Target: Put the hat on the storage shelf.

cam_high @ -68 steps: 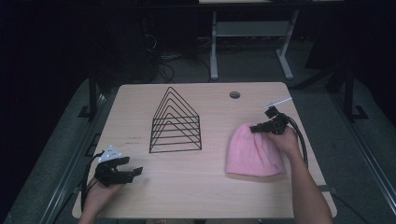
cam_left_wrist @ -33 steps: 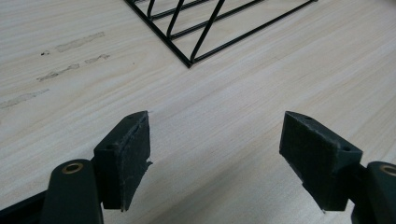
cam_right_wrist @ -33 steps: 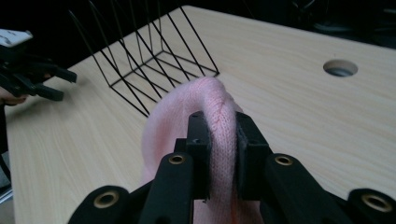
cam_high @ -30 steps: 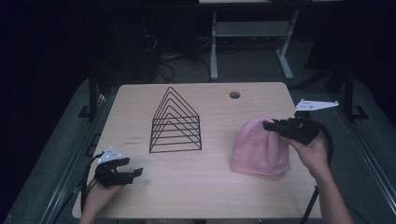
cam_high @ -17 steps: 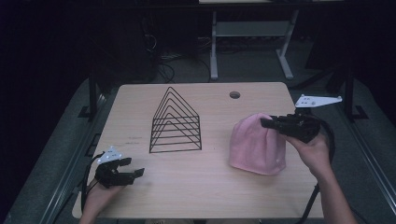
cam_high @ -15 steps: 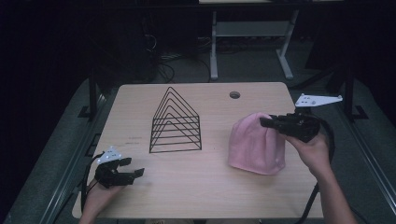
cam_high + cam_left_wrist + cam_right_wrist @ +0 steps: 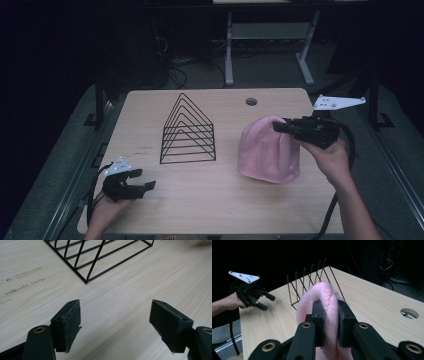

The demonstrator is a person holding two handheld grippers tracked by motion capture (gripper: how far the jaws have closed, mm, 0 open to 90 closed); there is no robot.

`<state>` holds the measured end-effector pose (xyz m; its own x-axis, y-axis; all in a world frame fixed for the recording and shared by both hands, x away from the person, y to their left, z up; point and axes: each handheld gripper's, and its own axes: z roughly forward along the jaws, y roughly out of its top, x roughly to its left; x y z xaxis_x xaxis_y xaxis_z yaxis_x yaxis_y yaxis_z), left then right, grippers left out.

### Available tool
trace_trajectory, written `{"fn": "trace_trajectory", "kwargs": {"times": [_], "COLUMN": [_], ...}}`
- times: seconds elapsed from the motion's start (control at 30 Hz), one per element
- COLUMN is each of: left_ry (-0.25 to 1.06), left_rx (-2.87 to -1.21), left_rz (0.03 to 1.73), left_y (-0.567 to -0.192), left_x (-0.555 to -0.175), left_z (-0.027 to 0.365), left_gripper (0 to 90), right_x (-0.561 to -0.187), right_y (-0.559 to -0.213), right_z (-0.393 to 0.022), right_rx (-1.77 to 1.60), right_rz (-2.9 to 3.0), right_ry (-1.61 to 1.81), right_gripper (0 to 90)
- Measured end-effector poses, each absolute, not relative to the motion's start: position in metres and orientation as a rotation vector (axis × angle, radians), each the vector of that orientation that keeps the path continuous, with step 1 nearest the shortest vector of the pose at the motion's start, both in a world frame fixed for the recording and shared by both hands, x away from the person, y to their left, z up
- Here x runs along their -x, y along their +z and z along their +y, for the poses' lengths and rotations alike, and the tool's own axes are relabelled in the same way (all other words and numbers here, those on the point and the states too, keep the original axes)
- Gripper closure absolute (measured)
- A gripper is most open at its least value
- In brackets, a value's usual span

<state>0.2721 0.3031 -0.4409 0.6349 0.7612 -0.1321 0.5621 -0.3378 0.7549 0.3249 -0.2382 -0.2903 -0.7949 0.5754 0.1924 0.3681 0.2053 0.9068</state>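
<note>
A pink knitted hat (image 7: 267,150) hangs at the right side of the wooden table, lifted by its top edge, its lower edge near the tabletop. My right gripper (image 7: 278,127) is shut on that top edge; in the right gripper view the pink knitted hat (image 7: 322,293) is pinched between the pads of my right gripper (image 7: 331,316). My left gripper (image 7: 147,186) rests open near the table's front left corner. In the left gripper view my left gripper (image 7: 115,323) has its pads wide apart over bare wood.
A black wire rack (image 7: 188,131) of triangular dividers stands in the middle of the table (image 7: 210,200); its corner (image 7: 86,281) lies just ahead of the left jaws. A round cable hole (image 7: 251,102) sits at the back. Dark floor and a desk frame lie beyond.
My right gripper has lifted the hat's top edge off the table and drawn it right, so the hat now stands up instead of lying flat. The left gripper has not moved.
</note>
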Motion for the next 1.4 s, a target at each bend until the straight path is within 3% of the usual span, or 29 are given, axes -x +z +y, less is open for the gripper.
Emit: {"fn": "trace_trajectory", "kwargs": {"times": [1.4], "left_ry": [0.18], "left_rx": [-2.05], "left_rz": [0.647], "left_y": [-0.375], "left_x": [-0.279], "left_z": [0.243], "left_gripper": [26.1], "right_x": [-0.323], "right_y": [-0.239], "right_z": [-0.202], "right_rx": [-0.698], "right_rz": [2.283], "right_ry": [1.717], "right_gripper": [77.9]}}
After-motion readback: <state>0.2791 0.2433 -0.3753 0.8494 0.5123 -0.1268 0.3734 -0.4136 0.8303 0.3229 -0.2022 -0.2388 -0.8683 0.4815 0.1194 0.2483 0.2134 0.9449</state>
